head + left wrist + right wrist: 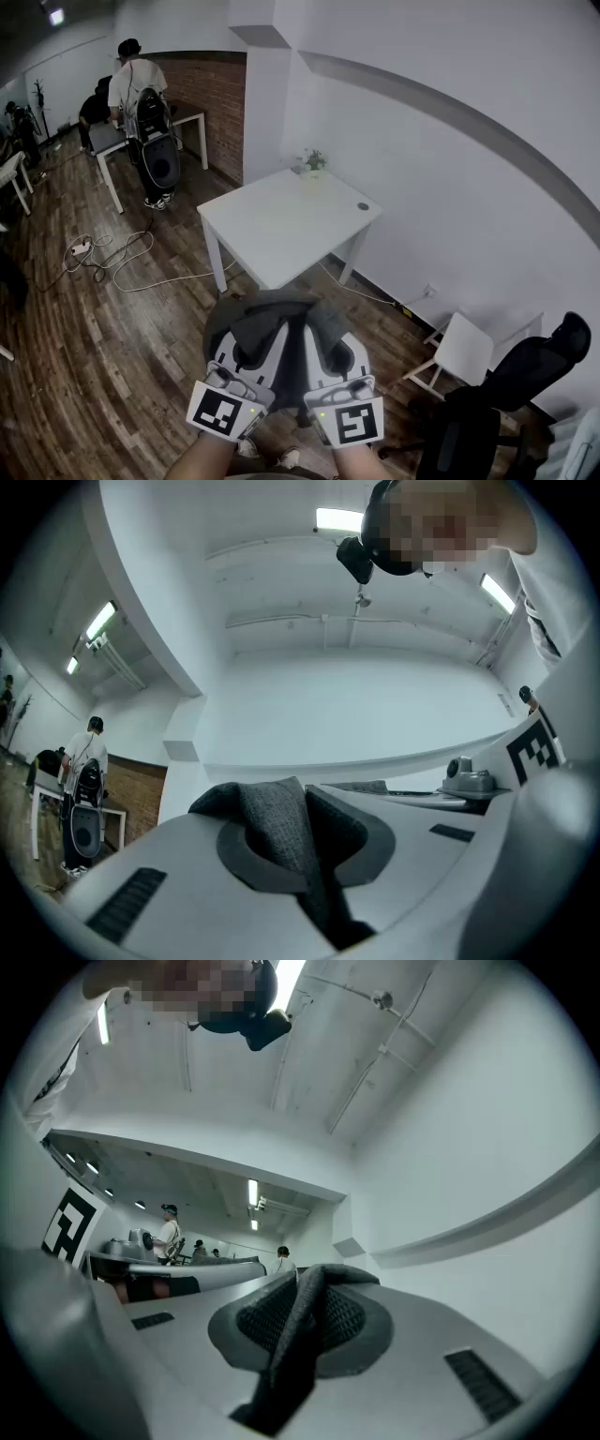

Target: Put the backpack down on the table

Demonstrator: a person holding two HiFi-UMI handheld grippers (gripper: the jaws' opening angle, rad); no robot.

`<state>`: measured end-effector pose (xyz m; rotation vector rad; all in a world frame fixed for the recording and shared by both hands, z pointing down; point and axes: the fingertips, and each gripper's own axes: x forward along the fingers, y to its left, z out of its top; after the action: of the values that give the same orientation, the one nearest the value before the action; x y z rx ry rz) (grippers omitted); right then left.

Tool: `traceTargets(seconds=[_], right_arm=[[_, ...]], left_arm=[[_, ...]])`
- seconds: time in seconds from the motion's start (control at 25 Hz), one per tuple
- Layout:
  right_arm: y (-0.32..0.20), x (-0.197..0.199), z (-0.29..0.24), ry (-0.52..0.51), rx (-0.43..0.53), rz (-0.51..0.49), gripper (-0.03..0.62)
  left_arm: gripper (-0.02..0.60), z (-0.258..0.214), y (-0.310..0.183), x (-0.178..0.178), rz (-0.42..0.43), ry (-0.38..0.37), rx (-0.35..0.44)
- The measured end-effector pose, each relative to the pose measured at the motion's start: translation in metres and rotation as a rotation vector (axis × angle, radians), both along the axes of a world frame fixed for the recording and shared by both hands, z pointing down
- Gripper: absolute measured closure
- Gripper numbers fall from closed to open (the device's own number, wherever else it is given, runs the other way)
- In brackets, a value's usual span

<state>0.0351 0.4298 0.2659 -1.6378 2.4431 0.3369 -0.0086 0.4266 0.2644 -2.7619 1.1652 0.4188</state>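
I hold a grey fabric backpack (272, 314) in the air over the wooden floor, just short of the near corner of the white table (281, 230). My left gripper (265, 339) is shut on one grey strap (272, 827), which is pinched between its jaws (305, 855). My right gripper (323, 339) is shut on the other strap (305, 1316), a dark woven band that runs down through its jaws (298, 1335). The two grippers stand side by side, tilted a little upward. The bag's lower part is hidden beneath them.
A small potted plant (312, 162) and a small round thing (363, 206) sit on the table's far side by the white wall. Cables (112, 253) lie on the floor at left. A white chair (464, 352) and a black office chair (530, 375) stand at right. A person (141, 103) stands far back left.
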Motion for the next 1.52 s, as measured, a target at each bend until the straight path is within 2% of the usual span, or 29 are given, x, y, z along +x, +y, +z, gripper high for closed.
traceTargets(seconds=[0.28,0.56,0.8,1.0,1.2,1.52], right_arm=[[-0.019,-0.032,0.002,-0.012,-0.019,0.033,0.536],[-0.036,-0.052,-0.004,-0.016,-0.001,0.053,0.536],[-0.054,-0.062,-0.011,-0.014,0.007,0.062,0.536],[-0.087,-0.061,-0.01,-0.007,0.002,0.041,0.536],[-0.138,-0.055,-0.02,-0.027,0.019,-0.034,0.536],[-0.244,-0.012,-0.046,-0.029,0.073,-0.11,0.536]], left_arm=[[0.549,0.001,-0.021,-0.033,0.039,-0.005,-0.011],[0.549,-0.007,-0.038,-0.057,0.091,-0.02,0.02],[0.549,-0.014,-0.057,-0.066,0.107,-0.018,0.025],[0.549,-0.012,-0.09,-0.065,0.126,-0.015,0.019],[0.549,-0.019,-0.142,-0.059,0.103,-0.005,0.016],[0.549,-0.048,-0.243,-0.016,0.022,-0.026,0.094]])
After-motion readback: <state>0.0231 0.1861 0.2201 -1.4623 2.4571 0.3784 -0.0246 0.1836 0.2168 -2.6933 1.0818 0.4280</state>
